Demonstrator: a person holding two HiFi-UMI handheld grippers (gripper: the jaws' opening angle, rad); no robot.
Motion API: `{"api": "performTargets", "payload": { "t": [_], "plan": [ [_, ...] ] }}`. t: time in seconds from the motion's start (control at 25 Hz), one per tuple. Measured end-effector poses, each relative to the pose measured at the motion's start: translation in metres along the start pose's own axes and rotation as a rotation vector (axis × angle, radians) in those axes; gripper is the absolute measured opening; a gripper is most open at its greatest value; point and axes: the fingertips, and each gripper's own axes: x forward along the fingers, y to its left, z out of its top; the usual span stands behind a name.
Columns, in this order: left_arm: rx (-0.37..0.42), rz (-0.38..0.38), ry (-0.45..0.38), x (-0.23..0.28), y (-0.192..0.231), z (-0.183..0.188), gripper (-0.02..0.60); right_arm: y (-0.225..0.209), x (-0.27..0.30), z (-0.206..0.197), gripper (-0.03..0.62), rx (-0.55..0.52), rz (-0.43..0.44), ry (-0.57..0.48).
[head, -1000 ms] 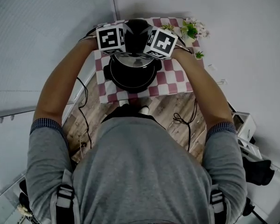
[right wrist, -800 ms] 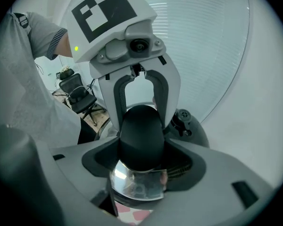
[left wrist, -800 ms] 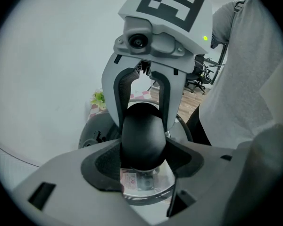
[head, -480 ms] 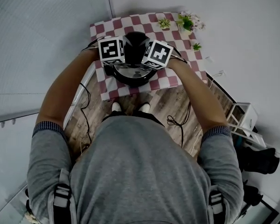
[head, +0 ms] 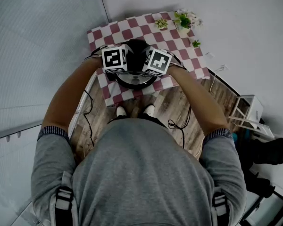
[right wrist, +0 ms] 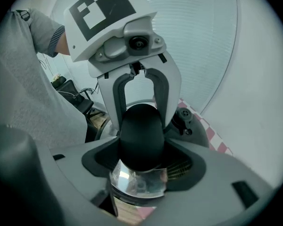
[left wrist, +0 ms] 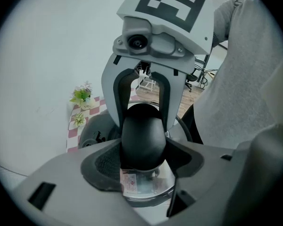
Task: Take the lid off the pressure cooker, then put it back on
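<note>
**Head view.** The left gripper (head: 124,60) and right gripper (head: 147,62) face each other over a table covered with a red-and-white checked cloth (head: 132,22). The lid's black handle (head: 137,50) sits between their marker cubes. The lid's shiny steel face (head: 134,80) shows on the side nearer the person, with the pressure cooker's dark rim (head: 133,86) just beneath it. The cubes hide the joint, so it is not clear whether the lid is fully seated or just above the pot. A potted plant (head: 183,20) stands at the far corner of the cloth, well apart from the cooker. Cables (head: 177,126) lie on the wooden floor (head: 170,105) below.

**Left gripper view.** The left gripper's jaws (left wrist: 144,157) are wide apart and clamp the domed handle (left wrist: 142,135) from both sides. The right gripper's pale fingers (left wrist: 114,112) flank the same handle from the opposite side. Below the handle is the steel lid surface (left wrist: 148,189), which carries a sticker (left wrist: 130,182). A dark valve knob (left wrist: 98,136) sits on the lid's grey outer part.

**Right gripper view.** The right gripper's jaws (right wrist: 140,159) are also wide apart and pinch the handle (right wrist: 140,135). The left gripper's fingers (right wrist: 172,102) bracket it from the far side. The reflective steel (right wrist: 139,182) shows underneath and the valve (right wrist: 183,117) to the right.
</note>
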Motion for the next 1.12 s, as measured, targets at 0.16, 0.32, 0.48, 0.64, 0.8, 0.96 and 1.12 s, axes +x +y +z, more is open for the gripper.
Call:
{"api": "performTargets", "payload": {
  "t": [0.16,0.32,0.48,0.64,0.8,0.96,1.12],
  "plan": [
    [0.002,0.011,0.008,0.003,0.004,-0.003,0.299,-0.004,0.007,-0.003,0.293,-0.005,-0.008,0.008],
    [0.000,0.023,0.014,0.009,0.010,-0.009,0.299,-0.012,0.017,-0.006,0.293,-0.009,-0.024,0.014],
    [-0.018,0.002,0.011,0.014,0.013,-0.013,0.299,-0.013,0.022,-0.008,0.293,0.011,0.001,0.012],
    [-0.047,-0.025,-0.011,0.017,0.018,-0.018,0.299,-0.018,0.027,-0.008,0.293,0.033,0.017,-0.006],
    [-0.058,-0.046,-0.028,0.018,0.018,-0.019,0.301,-0.017,0.029,-0.007,0.293,0.030,0.049,-0.008],
    [-0.082,-0.038,-0.042,0.018,0.019,-0.018,0.301,-0.016,0.029,-0.009,0.293,0.021,0.063,-0.001],
    [-0.098,-0.036,-0.022,0.018,0.020,-0.018,0.301,-0.016,0.029,-0.008,0.293,-0.004,0.076,0.023]
  ]
}}
